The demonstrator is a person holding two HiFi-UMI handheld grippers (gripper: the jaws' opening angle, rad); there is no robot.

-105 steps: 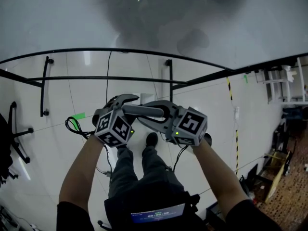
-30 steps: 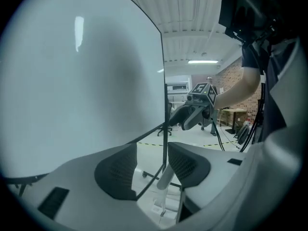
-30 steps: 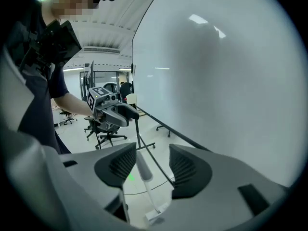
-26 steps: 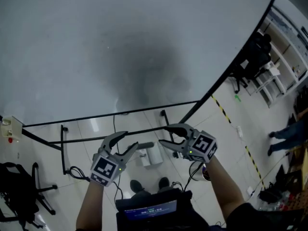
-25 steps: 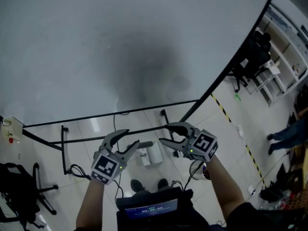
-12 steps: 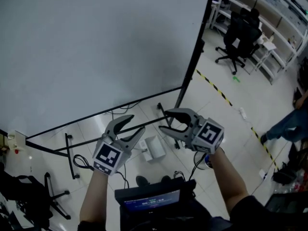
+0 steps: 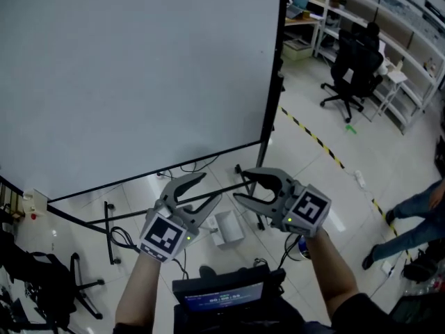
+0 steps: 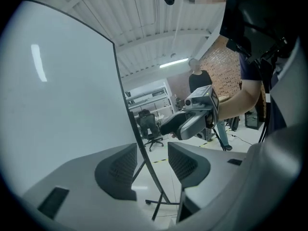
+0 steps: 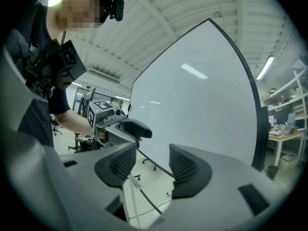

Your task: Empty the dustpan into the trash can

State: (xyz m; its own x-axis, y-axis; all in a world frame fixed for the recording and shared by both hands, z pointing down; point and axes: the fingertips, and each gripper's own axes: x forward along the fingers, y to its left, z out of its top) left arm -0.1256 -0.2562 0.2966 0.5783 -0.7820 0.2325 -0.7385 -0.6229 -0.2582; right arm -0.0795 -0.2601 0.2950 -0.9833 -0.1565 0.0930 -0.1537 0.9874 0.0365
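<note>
No dustpan or trash can shows in any view. In the head view my left gripper (image 7: 211,186) and right gripper (image 7: 240,186) are held up side by side, tips nearly facing each other, both open and empty. The left gripper view looks between its spread jaws, and nothing lies in the left gripper (image 8: 151,165); the right gripper (image 8: 192,117) floats beyond it. In the right gripper view the right gripper (image 9: 151,165) is just as bare, with the left gripper (image 9: 113,121) across from it.
A big whiteboard (image 7: 139,68) on a black floor stand (image 7: 272,68) fills the front. A white box (image 7: 228,228) lies on the floor below the grippers. An office chair (image 7: 351,61) and shelves stand at the back right. A person's legs (image 7: 410,214) show at the right.
Both grippers have risen and stayed open. The head view has swung, so the whiteboard's right edge, the chair and the shelves have come further into view.
</note>
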